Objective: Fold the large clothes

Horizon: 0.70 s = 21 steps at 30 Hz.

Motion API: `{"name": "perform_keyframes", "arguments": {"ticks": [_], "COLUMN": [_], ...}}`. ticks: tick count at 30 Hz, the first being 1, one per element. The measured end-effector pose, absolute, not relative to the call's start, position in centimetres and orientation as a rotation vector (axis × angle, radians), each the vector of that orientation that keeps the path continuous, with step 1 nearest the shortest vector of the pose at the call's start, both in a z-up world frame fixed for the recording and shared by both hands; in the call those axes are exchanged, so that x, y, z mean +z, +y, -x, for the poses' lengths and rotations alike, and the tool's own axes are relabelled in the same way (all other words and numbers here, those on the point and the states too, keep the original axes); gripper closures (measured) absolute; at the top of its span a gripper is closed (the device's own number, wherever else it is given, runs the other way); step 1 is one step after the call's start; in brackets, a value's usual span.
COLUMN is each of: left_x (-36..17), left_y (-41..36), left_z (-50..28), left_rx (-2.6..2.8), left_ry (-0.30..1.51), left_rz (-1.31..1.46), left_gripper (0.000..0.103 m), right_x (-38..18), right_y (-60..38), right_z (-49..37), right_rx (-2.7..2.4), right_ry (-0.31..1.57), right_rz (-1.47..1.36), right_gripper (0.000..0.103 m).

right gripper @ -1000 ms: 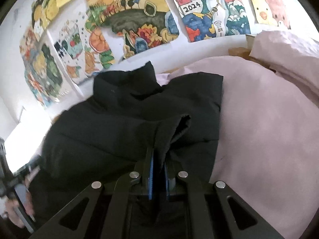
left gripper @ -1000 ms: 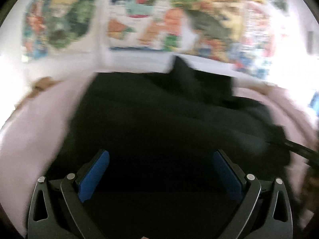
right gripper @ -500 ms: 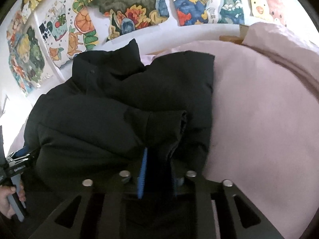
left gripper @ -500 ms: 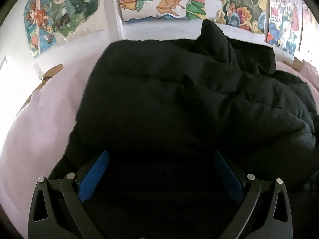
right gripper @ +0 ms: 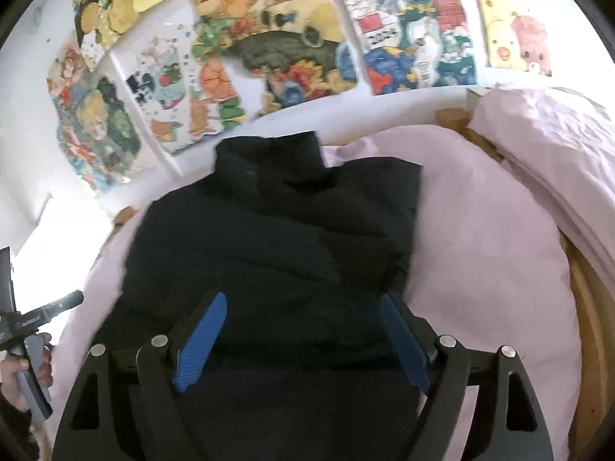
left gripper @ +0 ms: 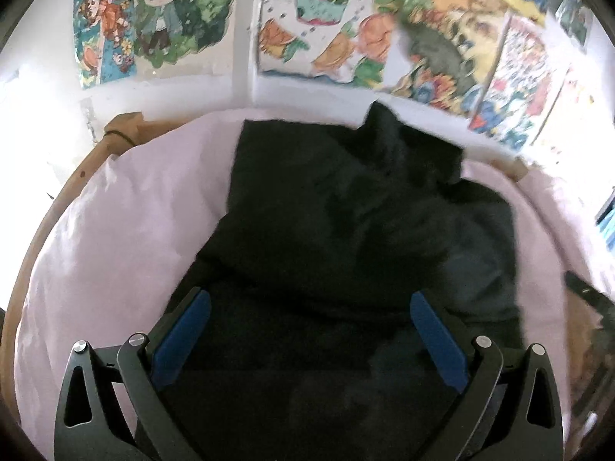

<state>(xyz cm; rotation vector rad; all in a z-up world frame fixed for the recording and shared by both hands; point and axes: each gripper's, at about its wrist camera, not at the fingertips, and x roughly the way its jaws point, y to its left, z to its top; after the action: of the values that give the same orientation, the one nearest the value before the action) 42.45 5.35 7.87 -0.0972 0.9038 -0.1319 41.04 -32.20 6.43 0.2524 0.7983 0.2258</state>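
Note:
A black puffy jacket lies on a pale pink bed sheet, its collar toward the wall. It also shows in the right wrist view, collar at the far end. My left gripper is open and empty, held over the jacket's near part. My right gripper is open and empty, held over the jacket's near edge. The jacket's sleeves lie folded in over its body. The left gripper's handle and the hand holding it show at the right wrist view's left edge.
A wooden bed frame borders the sheet. A crumpled pink duvet lies at the right. Colourful posters cover the white wall behind the bed. Bare pink sheet lies right of the jacket.
My right gripper was shut on a fold of the jacket, then opened and let it go. Both grippers have pulled back, and the jacket lies flatter.

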Motion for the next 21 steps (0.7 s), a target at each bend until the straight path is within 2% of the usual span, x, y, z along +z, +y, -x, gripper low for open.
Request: {"name": "perform_keyframes", "arguments": {"ticks": [5, 7, 16, 20, 21], "left_x": [10.1, 9.9, 7.3, 6.0, 5.5], "left_y": [4.3, 4.3, 0.7, -1.7, -2.4], "left_z": [-44.6, -46.7, -59.0, -63.5, -64.9], "left_rx": [-0.163, -0.207, -0.310, -0.345, -0.338], "left_ry": [0.855, 0.817, 0.735, 0.726, 0.734], "left_rz": [0.237, 0.305, 0.247, 0.214, 0.191], "left_gripper": [0.001, 0.001, 0.001, 0.001, 0.001], "right_x": [10.1, 10.2, 5.9, 3.8, 3.5], "right_y": [-29.9, -29.6, -30.4, -31.3, -31.4], "right_z": [-42.4, -43.4, -54.8, -59.5, -60.4], "right_rx": [0.228, 0.215, 0.139, 0.141, 0.141], "right_ry": [0.770, 0.741, 0.659, 0.669, 0.670], "right_rz": [-0.151, -0.127, -0.195, -0.260, -0.267], "right_gripper": [0.010, 0.010, 0.010, 0.024, 0.030]}}
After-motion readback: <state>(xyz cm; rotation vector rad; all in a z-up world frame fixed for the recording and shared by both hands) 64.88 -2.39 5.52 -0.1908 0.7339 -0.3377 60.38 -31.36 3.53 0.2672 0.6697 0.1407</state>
